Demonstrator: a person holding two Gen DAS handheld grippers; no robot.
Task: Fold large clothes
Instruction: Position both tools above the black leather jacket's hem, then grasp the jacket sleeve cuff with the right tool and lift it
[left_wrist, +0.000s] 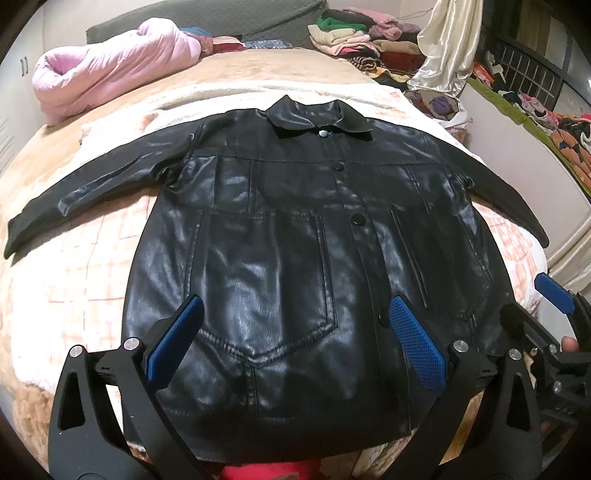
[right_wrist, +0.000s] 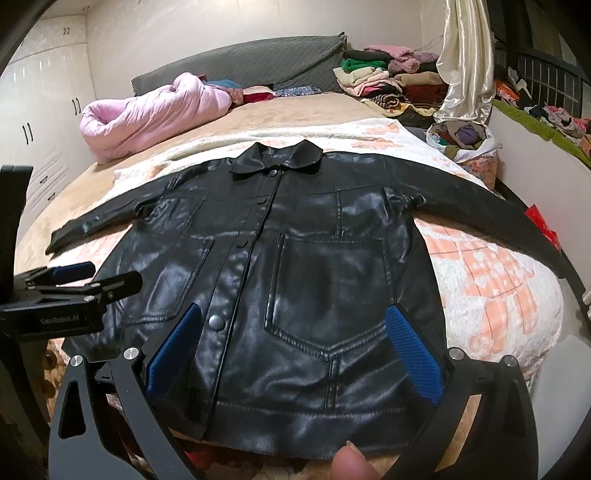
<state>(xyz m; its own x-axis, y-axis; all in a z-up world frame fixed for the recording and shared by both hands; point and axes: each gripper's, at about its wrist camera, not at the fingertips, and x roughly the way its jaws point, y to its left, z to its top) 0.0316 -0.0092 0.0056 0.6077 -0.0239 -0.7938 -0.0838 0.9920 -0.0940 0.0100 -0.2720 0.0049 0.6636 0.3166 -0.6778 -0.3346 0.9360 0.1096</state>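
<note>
Jaws of both grippers gape wide above the glossy black leather jacket (left_wrist: 288, 236), buttoned, sleeves outspread.

Glossy black leather-look jacket (left_wrist: 280, 236), fluffy blanket (left_wrist: 74, 266), textured blue gripper pads (left_wrist: 419, 343)

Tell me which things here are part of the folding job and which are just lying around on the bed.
Part of the job:
black leather jacket, spread flat, buttoned, sleeves out
left tongs, open above its hem
right tongs, open above its hem

Just lying about:
pink quilt, bunched near the headboard
pile of folded clothes
cream satin curtain
bag of mixed clothes
</note>
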